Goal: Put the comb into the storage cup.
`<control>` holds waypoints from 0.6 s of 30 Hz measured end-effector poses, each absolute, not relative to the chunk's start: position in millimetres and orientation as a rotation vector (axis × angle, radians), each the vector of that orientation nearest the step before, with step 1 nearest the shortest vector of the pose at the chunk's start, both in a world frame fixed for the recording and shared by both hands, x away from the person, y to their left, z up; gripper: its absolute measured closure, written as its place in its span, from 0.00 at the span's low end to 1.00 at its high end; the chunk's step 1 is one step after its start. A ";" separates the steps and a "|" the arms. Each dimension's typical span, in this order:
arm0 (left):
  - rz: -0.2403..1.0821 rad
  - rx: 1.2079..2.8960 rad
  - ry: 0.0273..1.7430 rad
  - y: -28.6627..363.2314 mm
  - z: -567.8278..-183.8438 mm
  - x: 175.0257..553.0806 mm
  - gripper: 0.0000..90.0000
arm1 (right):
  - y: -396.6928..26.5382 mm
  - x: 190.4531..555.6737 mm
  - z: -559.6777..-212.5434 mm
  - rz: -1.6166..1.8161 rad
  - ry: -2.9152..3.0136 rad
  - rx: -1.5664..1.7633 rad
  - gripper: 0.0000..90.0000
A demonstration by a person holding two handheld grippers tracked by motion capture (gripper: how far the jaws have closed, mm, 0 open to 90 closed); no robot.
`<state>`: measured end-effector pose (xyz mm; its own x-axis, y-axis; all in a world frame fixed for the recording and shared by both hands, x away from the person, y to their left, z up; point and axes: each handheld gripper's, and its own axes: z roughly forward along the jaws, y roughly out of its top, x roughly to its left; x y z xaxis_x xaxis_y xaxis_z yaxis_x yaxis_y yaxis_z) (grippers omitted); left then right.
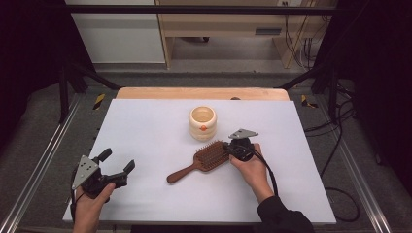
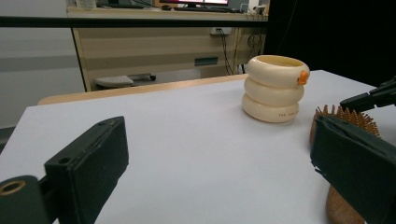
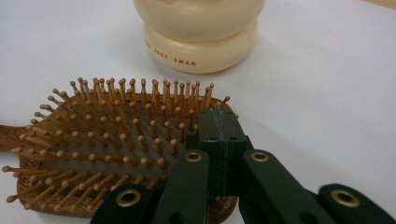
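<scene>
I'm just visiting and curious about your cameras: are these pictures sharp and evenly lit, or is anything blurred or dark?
High view: white table evenly lit, surroundings dark. Left gripper view: cream pot sharp, near jaws slightly soft. Right gripper view: hairbrush bristles crisp, the pot's top cut off by the frame, soft shadow under it.

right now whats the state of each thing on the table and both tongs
hairbrush: lying flat on the table, bristles up, handle toward the person's left
cream ringed cup: upright, open top, apart from the hairbrush
left tongs: open, empty, hovering low near the table's left edge
right tongs: shut, jaws pressed together at the edge of the hairbrush head; whether they pinch its rim cannot be told
</scene>
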<state>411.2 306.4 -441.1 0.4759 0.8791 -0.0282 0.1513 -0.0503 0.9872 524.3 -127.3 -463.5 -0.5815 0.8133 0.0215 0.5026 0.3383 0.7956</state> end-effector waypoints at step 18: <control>0.759 1.528 0.932 306.0 -441.1 411.0 0.05 | -94.7 512.9 -462.5 1.149 2.309 1.070 1.00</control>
<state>411.0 306.0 -441.1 0.4783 0.8778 -0.0278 0.1511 -0.0511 0.9872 512.9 -94.7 -462.5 -0.6547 0.7556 0.0230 0.4738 0.3865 0.7913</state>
